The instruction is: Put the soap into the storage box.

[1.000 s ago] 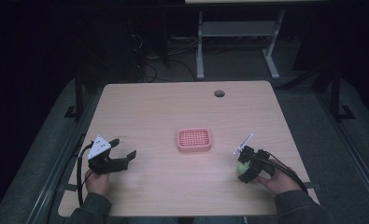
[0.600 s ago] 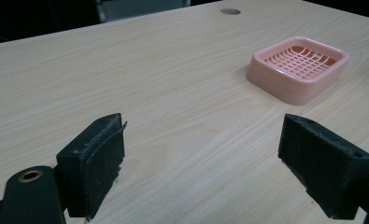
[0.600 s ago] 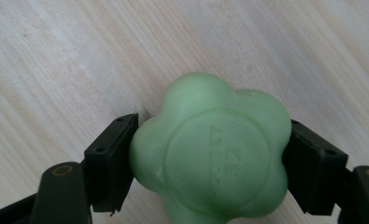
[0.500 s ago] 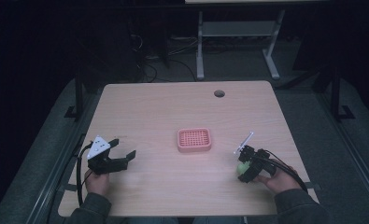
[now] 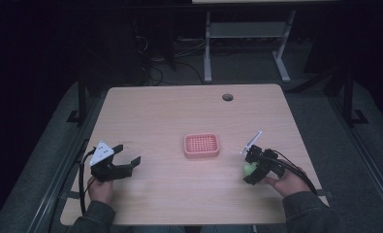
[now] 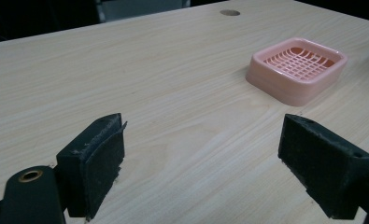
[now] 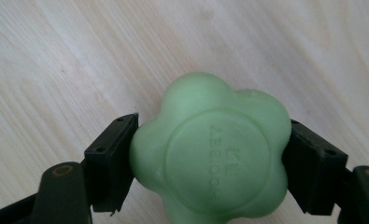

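Not much diff vs a sec ago tbh. The right gripper (image 5: 249,170) sits in basically the same spot near the right front of the table (image 5: 155,111), maybe nudged a hair, and its jaws are clamped on the green soap (image 7: 210,151), a flower-shaped bar w/ some stamped lettering I can't read. In the right gripper view both pads press the soap's sides, and the wood shows close behind it, so it looks low over the table or just lifted, can't tell which.

Left gripper (image 5: 123,160) hasn't budged either: jaws wide apart, nothing between them, parked at the left front.

The pink soap dish (image 5: 201,145) sits mid-table, empty, between the two grippers, well apart from both. It shows up ahead of the left jaws too (image 6: 296,67).

So imo the grab is done and the carry hasn't really started. Next bit is probably swinging the soap left and forward over the dish and dropping it in.
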